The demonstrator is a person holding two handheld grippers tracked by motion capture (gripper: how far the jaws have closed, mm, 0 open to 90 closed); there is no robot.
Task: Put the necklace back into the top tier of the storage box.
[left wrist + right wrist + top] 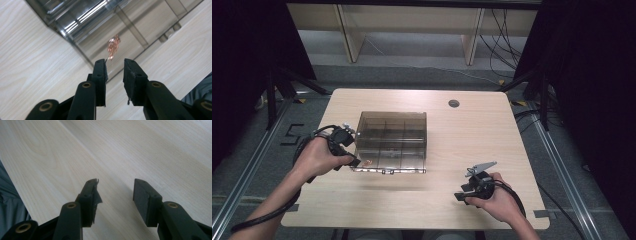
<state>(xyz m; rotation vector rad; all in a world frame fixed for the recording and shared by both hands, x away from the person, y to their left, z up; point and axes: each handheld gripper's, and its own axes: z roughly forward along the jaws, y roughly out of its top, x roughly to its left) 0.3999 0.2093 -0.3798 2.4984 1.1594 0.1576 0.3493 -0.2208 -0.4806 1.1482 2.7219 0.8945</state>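
Now the left gripper (114, 65), fingers parted and holding nothing, should lift straight off what looks like copper bits (113, 46) in the organizer box (391, 120).

Trinket (113, 46) in box (362, 145) front-left compartment

Your left hand (319, 157) holds the left gripper (354, 161) at the near left corner of the clear box (392, 141), with the jaws a little apart and nothing between the pads. Your left forearm comes in from the lower left. Your right hand (497, 196) rests well to the right of the box and nearer to you; the right gripper (115, 192) stands with jaws wide apart and empty.
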